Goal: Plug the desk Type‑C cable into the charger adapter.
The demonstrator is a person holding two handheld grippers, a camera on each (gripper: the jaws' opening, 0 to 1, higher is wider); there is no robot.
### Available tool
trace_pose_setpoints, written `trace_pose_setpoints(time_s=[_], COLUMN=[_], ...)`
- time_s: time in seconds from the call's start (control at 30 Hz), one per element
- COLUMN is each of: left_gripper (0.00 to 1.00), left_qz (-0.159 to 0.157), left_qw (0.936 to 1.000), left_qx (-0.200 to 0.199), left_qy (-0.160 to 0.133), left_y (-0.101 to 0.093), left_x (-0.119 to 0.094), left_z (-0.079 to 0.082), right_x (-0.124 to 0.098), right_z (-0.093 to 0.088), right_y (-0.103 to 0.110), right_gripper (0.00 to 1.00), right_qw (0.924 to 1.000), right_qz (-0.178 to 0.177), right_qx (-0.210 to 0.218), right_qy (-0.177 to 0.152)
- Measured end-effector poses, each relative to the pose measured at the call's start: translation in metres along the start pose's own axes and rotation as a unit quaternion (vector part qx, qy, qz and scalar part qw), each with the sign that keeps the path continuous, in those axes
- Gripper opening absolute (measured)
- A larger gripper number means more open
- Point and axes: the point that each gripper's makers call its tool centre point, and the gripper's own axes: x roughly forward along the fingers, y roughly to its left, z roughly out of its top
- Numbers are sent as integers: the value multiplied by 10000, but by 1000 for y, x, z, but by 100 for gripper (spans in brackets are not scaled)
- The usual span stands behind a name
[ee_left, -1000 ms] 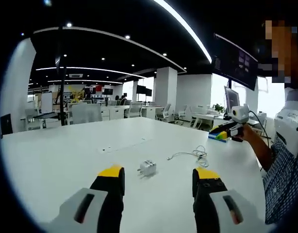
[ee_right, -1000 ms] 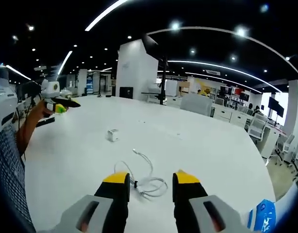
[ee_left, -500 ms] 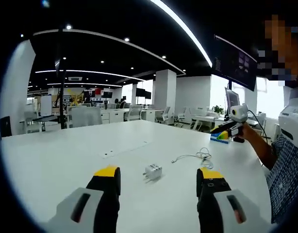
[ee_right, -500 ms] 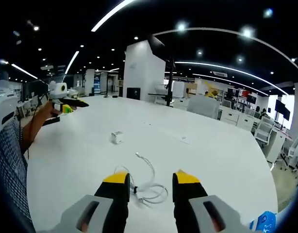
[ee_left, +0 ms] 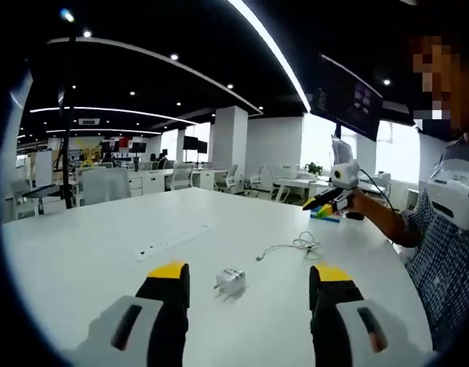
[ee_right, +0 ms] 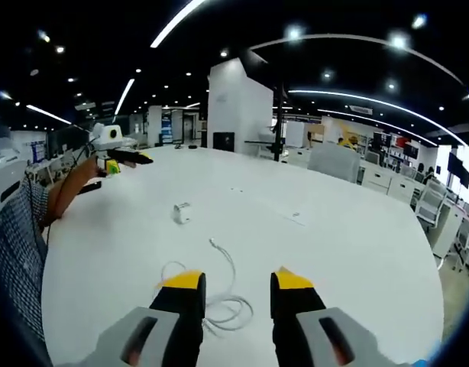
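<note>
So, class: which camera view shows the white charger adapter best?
The left gripper view: the charger adapter lies close ahead between the open jaws, its shape clear. In the right gripper view the adapter is a small, distant block beyond the cable.

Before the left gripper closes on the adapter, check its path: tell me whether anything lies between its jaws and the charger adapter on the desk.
Nothing visible does. The left gripper is open, and the charger adapter lies on bare white desk just ahead between its jaws. The Type-C cable lies farther off to the right, apart from the adapter.
</note>
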Motion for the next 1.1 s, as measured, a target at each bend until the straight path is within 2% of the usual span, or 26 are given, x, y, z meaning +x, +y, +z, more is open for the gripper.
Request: trace_pose_setpoints(time_s=[0.1,0.2,0.37,0.43,0.53,0.67,0.77,0.83,1.0,1.1], left_gripper=[65,65,63,67,66,64,62,64,59,59], left_qz=[-156,-308,-481,-583,-619,-817,-972,-1154,-1087,-1212], left_qw=[9997,9991,9988,9982,9980,9965,9948,9930,9940,9925], left_qx=[-175,-294,-100,-114,-93,-17,93,-19,-67,-151], left_qy=[84,-37,61,81,123,193,275,238,72,26], left_y=[2,11,15,14,20,22,20,16,28,31], left_x=[6,11,22,26,35,47,52,57,66,70], left_z=[-7,-8,-15,-17,-23,-32,-37,-37,-35,-37], right_x=[5,11,26,30,41,50,54,57,64,70], right_z=[1,1,3,3,4,1,2,3,6,5], right_y=[-1,1,-1,-1,7,11,12,11,12,14], right_gripper=[36,36,34,33,33,32,31,29,29,29], right_qw=[10000,9998,9990,9975,9955,9931,9922,9921,9905,9884], right_qz=[58,210,313,383,644,868,954,1033,1252,1424], right_qx=[-39,-52,-277,-554,-644,-719,-751,-660,-560,-516], right_qy=[11,40,150,229,244,312,279,280,119,85])
